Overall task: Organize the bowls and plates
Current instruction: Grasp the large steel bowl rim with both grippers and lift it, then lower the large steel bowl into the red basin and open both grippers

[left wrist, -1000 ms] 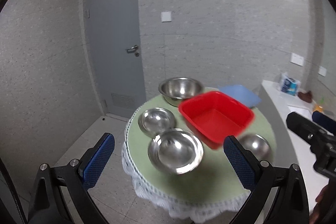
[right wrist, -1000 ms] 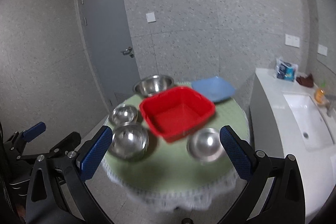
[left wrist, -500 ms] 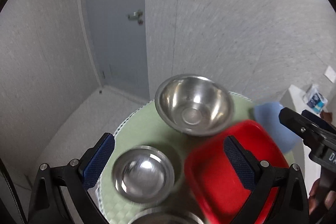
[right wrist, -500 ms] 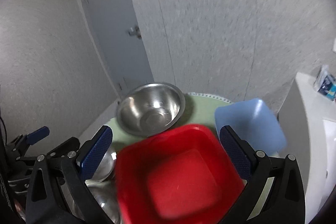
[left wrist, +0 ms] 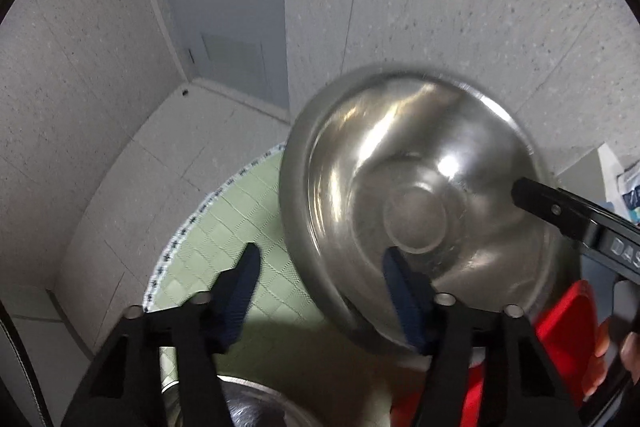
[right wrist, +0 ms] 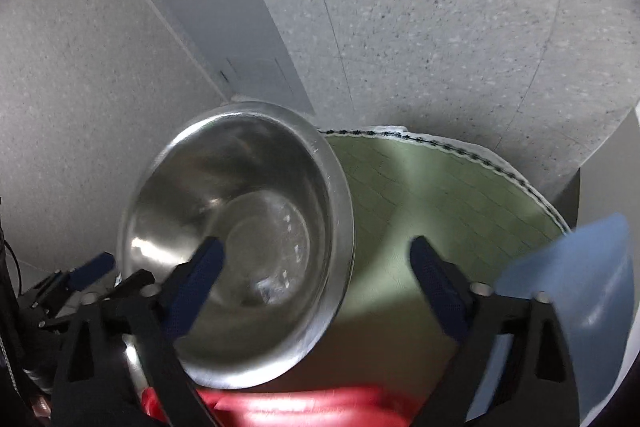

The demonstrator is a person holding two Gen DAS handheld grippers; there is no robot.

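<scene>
A large steel bowl (left wrist: 420, 207) stands at the far side of the round green table (left wrist: 224, 227). My left gripper (left wrist: 324, 291) straddles the bowl's left rim, one finger inside and one outside over the cloth. Its jaws are closing, and a gap still shows between the outer pad and the rim. In the right wrist view the same bowl (right wrist: 240, 247) has its right rim between the fingers of my right gripper (right wrist: 316, 279). Those jaws are closing too, with the pads clear of the metal. One black finger of the right gripper (left wrist: 560, 211) reaches into the bowl.
A red basin (right wrist: 300, 407) lies just in front of the bowl, and a light blue dish (right wrist: 572, 287) sits at the right. Another steel bowl (left wrist: 256, 407) shows at the bottom edge. Grey wall and a door stand close behind the table (right wrist: 440, 195).
Both grippers have swept forward and tipped down over the table to the far steel bowl. Their jaws have narrowed, each now astride one side of the rim.
</scene>
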